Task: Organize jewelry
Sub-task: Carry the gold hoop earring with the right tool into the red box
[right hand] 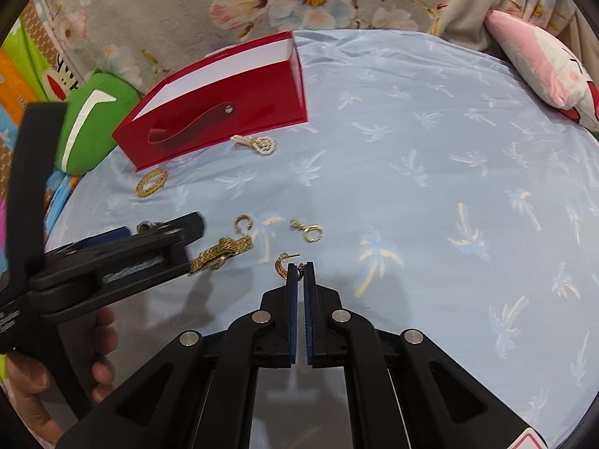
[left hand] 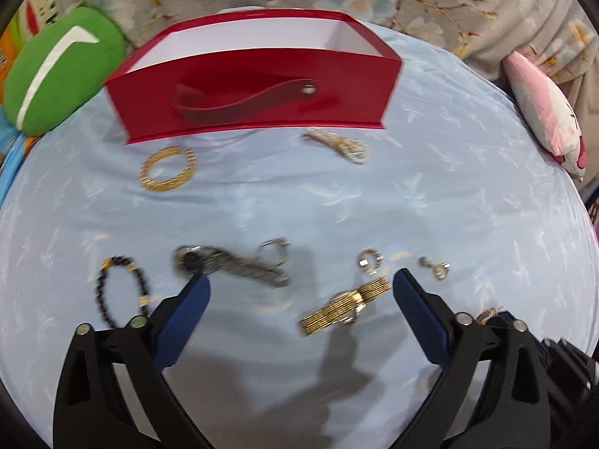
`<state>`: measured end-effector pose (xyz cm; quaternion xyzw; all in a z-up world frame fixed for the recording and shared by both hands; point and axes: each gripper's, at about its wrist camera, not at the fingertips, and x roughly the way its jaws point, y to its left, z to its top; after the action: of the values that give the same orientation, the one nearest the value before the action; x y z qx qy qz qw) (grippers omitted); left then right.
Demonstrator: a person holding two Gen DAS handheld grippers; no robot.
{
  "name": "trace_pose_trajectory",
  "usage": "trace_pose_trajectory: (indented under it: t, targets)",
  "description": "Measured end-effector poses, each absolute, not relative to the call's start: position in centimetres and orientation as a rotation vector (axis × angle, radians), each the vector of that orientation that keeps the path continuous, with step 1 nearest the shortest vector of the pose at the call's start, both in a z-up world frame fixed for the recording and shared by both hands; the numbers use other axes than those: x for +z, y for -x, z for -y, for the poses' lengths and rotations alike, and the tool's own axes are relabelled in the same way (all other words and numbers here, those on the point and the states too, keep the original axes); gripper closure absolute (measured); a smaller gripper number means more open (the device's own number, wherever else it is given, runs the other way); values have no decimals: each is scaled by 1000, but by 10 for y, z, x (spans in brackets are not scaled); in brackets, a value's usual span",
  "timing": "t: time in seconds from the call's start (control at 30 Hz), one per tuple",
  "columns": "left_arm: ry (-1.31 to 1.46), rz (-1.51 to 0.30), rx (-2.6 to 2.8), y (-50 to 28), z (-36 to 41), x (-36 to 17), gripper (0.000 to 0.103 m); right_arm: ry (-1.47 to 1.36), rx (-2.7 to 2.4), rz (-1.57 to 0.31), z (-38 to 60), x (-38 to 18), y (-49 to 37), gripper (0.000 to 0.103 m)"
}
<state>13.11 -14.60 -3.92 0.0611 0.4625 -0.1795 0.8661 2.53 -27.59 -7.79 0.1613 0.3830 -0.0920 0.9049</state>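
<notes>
I saw the red box (left hand: 258, 91) standing open at the far side of the light blue sheet (left hand: 430, 194), w/ its strap handle (left hand: 243, 99) facing me. It looked empty from the left cam, but the floor of it was not fully visible.

The left gripper (left hand: 301, 284) was spread wide, low over the sheet. Between its blue pads (left hand: 187, 321) lay the gold watch (left hand: 346, 305), not touched by either one. Close to the left pad's tip was a dark silver watch (left hand: 228, 263), blurred, and a silver ring (left hand: 275, 249) just beside it. A black bead bracelet (left hand: 121, 292) lay further left. Near the right pad were a small gold ring (left hand: 368, 260) and a drop earring (left hand: 436, 266).

In front of the box, a gold bangle (left hand: 168, 168) lay at the left and a pearl piece (left hand: 340, 144) at the right, both near its front wall but apart from it.

The right gripper (right hand: 300, 269) was closed almost completely, only a thin gap btw the pads. Something small and dark sat at the tips; I could not tell if it was really held. A gold hoop earring (right hand: 280, 266) lay just beside the left tip, approx. touching.

A green cushion (left hand: 56, 82) and a pink pillow (left hand: 546, 112) sat at the edges of the sheet.
</notes>
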Motion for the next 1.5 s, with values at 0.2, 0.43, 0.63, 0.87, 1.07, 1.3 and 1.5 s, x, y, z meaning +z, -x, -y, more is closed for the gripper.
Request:
trace_pose_trajectory:
  t: [0.2,0.43,0.63,0.87,1.07,1.3,1.5]
  targets:
    - [-136,-1039,-430,-144,187,-59,36,-369,-225,-783,297,-79,-18,100]
    - [-185,-1022,-412,-142,200,-70,73,-396,-223,-784,305,-84,-16,100]
    - [-147,-1017,-419,-142,187,-59,87,-397,-203,-777,303,-82,-19,100]
    - [-134,-959,-370,-129,156,-32,87,-378,-153,-752,284,-69,-30,100]
    - [-137,-932,-317,-120,130,-21,87,-354,-95,-745,263,-63,-43,100]
    - [-119,-919,-258,-120,104,-17,87,-324,-50,-734,241,-54,-57,100]
    - [-100,-889,-236,-123,86,-6,87,-296,-23,-716,224,-44,-68,100]
